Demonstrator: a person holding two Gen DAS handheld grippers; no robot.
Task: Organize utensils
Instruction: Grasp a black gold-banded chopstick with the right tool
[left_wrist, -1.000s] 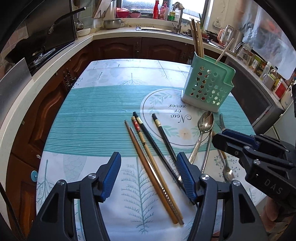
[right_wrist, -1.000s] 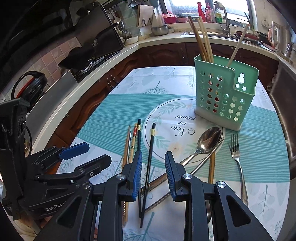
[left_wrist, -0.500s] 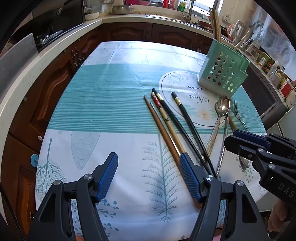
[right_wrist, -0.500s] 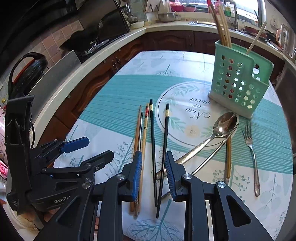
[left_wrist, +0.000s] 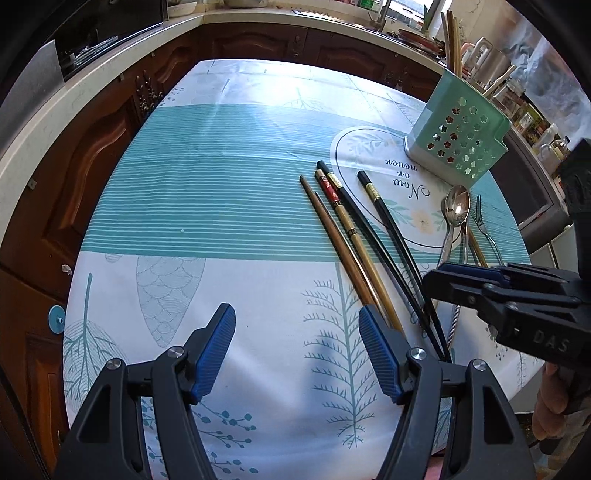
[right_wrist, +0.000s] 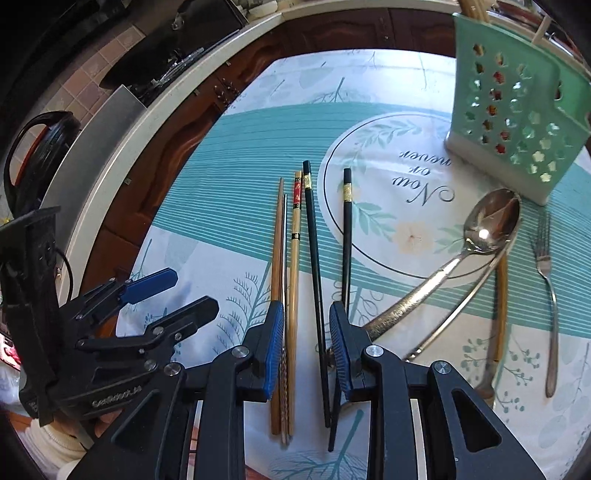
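Two grippers dropped closer to the chopsticks; nothing gripped yet.
Left wrist view: left gripper open wider than a second ago, over bare tablecloth, brown chopsticks by its right finger. Right wrist view: right gripper half-open as before, now low, straddling a tan chopstick and black chopstick. Pickup looks imminent; green caddy, spoon, fork lie beyond.

A white-and-teal leaf-print tablecloth is covering the table, its circular printed motto lying toward the far right corner. Dark brown wooden cabinets under a pale countertop are running past the table's left and far edges.
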